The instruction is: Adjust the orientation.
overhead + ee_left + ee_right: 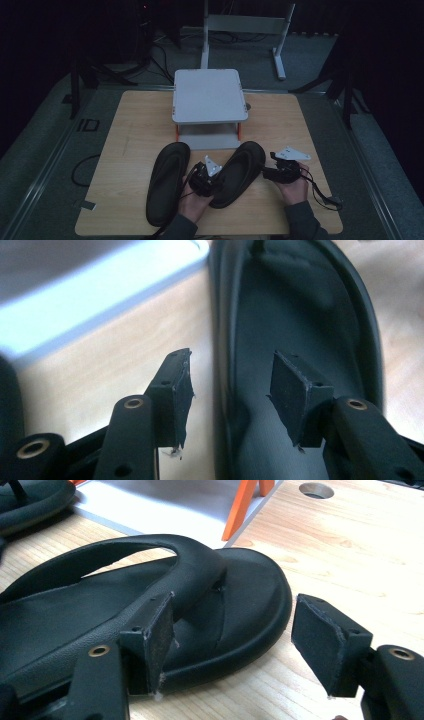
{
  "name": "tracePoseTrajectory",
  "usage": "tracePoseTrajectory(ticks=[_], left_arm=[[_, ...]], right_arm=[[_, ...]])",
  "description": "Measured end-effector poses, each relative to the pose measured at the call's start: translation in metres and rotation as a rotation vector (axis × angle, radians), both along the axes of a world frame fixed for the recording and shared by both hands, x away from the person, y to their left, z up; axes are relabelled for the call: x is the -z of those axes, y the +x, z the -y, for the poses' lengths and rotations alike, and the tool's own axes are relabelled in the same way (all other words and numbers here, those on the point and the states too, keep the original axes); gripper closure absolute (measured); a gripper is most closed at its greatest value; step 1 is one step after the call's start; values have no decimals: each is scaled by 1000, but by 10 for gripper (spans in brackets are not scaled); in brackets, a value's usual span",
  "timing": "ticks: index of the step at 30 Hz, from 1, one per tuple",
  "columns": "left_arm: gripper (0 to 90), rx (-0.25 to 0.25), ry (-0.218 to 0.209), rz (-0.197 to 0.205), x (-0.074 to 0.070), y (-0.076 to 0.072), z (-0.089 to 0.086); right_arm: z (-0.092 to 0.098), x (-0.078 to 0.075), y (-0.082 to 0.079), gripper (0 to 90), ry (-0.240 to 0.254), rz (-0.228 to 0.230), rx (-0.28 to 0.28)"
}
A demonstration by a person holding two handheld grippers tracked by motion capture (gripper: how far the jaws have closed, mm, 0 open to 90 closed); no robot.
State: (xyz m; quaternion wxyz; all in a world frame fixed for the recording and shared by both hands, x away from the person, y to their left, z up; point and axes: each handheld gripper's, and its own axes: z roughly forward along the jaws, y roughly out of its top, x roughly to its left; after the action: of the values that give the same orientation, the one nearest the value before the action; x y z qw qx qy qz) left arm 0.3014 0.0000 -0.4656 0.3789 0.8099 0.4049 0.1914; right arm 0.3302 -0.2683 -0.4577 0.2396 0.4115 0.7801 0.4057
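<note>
Both black sandals (239,172) lie on the bench, ungrasped: left gripper (235,390) fingers straddle one's rim unclenched, right gripper (232,640) released.

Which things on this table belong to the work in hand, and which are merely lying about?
In the work:
- right black rubber flip-flop sandal, its edge between the left gripper's open jaws
- left black rubber flip-flop sandal beside it
- right gripper, open at the right sandal's toe

Lying about:
- white two-tier stand with orange legs
- light wooden table
- black cable loop on the floor
</note>
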Motion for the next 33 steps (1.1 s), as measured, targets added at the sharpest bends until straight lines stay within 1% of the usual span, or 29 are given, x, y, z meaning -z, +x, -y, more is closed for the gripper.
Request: tracePoseTrajectory(ticks=[4, 5, 7, 10, 13, 16, 17, 19, 21, 23, 27, 31, 33], left_arm=[[542, -10, -5, 7, 2, 15, 9], [551, -13, -12, 4, 3, 18, 12], [571, -3, -27, 0, 5, 23, 14], [619, -4, -27, -11, 7, 27, 17], [679, 3, -37, -26, 10, 29, 18], [761, 9, -36, -30, 11, 28, 20], [779, 5, -30, -29, 10, 28, 19], [810, 10, -41, -42, 10, 29, 16], [818, -1, -30, -40, 9, 26, 16], [819, -2, -30, -41, 8, 21, 14], [821, -21, -30, -41, 8, 11, 7], [823, -59, -24, -33, 6, -1, -4], [824, -90, -23, -29, 5, -7, -11]], right_arm=[[1, 0, -2, 327, 1, 10, 0], [3, 0, -2, 327, 6, 8, 2], [6, 0, -2, 327, 12, 10, 12], [10, -1, -2, 327, 19, 13, 26], [13, -2, -2, 327, 21, 17, 34], [15, -1, -1, 327, 22, 14, 39], [16, -1, -1, 327, 22, 15, 40], [16, -1, -1, 327, 17, 14, 44], [16, -1, -2, 327, 17, 17, 43], [17, -1, -2, 327, 16, 18, 44], [16, 0, -2, 327, 12, 16, 42], [16, 0, -2, 328, 10, 18, 41], [15, 0, -2, 327, 11, 16, 40]])
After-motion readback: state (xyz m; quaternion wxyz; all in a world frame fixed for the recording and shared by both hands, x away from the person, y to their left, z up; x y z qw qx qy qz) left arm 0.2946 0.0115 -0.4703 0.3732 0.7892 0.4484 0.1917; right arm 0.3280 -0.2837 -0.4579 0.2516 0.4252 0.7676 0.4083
